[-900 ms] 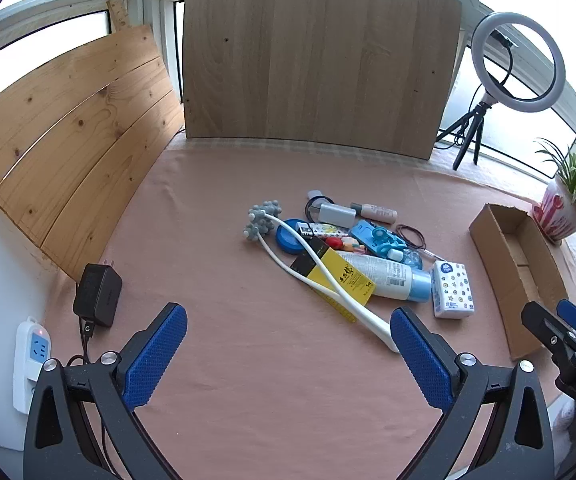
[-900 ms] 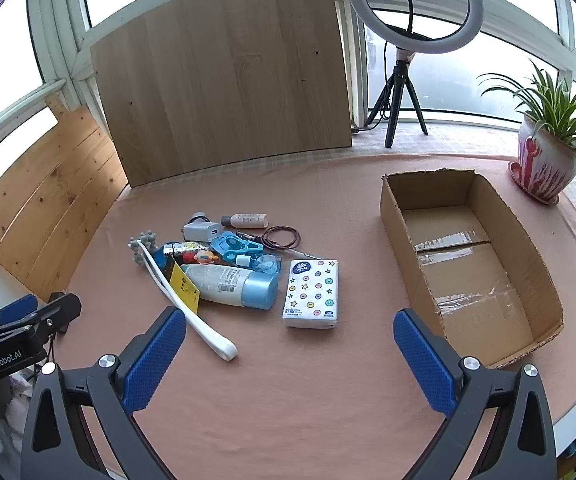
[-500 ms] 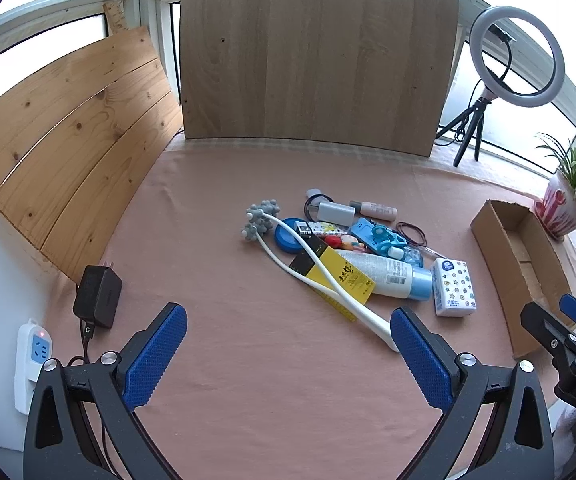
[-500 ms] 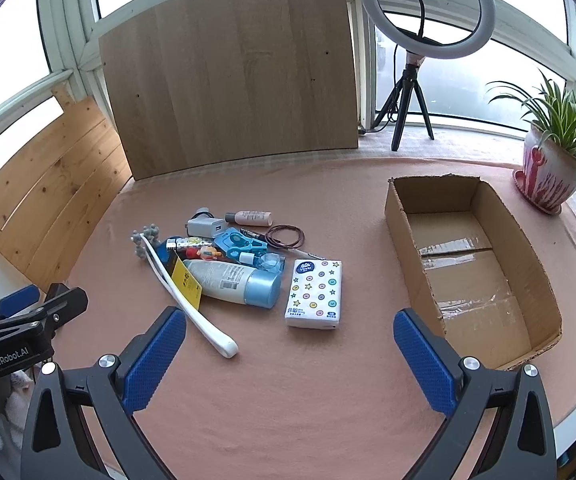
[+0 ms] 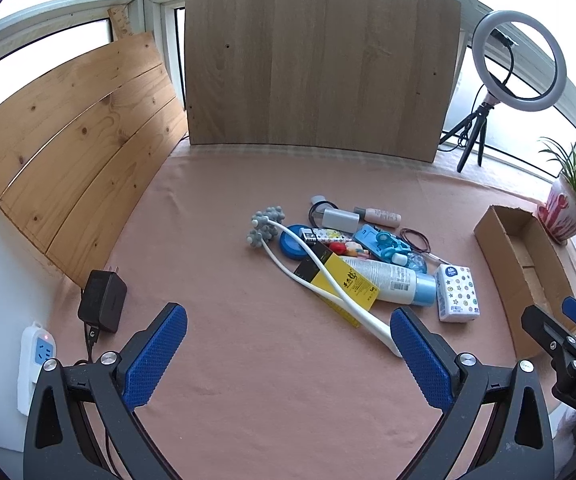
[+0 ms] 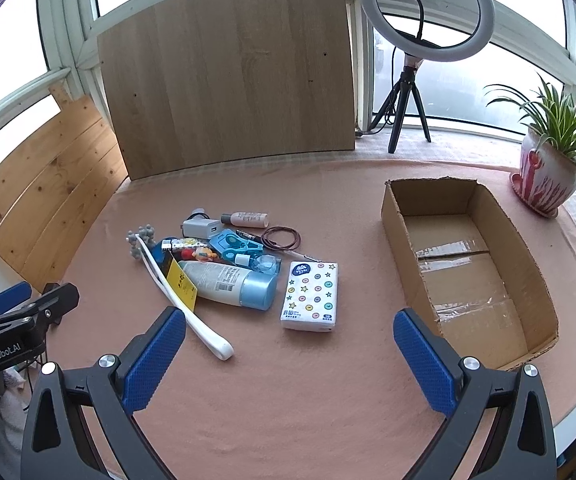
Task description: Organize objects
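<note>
Both grippers hover released over the table, nothing between their fingers.

Nearest, the left gripper and right gripper hang spread wide above the pink table. Beyond them lies the cardboard box, open; left of the box rests the tissue pack, touching the lotion bottle, with a white massager lying across the heap. Behind the box stands a potted plant.

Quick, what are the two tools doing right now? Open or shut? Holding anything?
Left tool: open, holding nothing.
Right tool: open, holding nothing.
</note>
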Motion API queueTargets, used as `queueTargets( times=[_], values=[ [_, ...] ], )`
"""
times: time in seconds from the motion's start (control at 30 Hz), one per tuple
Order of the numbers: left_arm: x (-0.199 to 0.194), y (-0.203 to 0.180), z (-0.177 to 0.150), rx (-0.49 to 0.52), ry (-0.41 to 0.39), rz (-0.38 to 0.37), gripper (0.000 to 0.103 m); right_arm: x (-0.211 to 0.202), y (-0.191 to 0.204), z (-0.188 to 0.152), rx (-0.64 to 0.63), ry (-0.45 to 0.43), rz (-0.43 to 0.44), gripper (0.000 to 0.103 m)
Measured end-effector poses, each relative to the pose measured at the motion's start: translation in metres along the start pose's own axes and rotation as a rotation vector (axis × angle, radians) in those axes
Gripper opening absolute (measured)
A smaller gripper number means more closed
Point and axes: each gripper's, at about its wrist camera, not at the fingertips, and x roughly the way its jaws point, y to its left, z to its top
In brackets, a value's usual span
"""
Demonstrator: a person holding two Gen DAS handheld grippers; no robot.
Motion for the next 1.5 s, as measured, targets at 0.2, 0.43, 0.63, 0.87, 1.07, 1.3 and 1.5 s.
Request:
queueTargets(
  times=[0.2, 0.43, 0.63, 0.87, 1.07, 1.3, 1.5],
  values=[
    [0.001, -0.001, 0.0, 0.001, -0.002, 0.002, 0.103, 0.001, -0.004, 0.0, 0.015, -0.006, -0.013, 0.102],
    [0.001, -0.001, 0.0, -0.001, -0.003, 0.004, 0.103, 0.004, -0.011, -0.001, 0.045, 0.008, -0.005, 0.102],
    [0.001, 0.001, 0.001, 0.001, -0.001, 0.006, 0.103, 0.004, -0.01, -0.002, 0.031, 0.015, -0.004, 0.102],
    [0.004, 0.006, 0.003, -0.018, 0.001, 0.015, 0.103, 0.006, -0.01, -0.002, 0.026, 0.029, 0.003, 0.102],
    [0.006, 0.009, 0.002, -0.029, 0.001, 0.017, 0.103, 0.006, -0.007, -0.003, 0.015, 0.034, 0.007, 0.102],
    [0.011, 0.011, 0.001, -0.03, 0.011, 0.026, 0.103, 0.01, -0.009, -0.004, 0.022, 0.048, 0.013, 0.102],
    [0.017, 0.008, 0.002, -0.02, 0.014, 0.03, 0.103, 0.015, -0.009, -0.003, 0.022, 0.061, 0.022, 0.102]
  ],
)
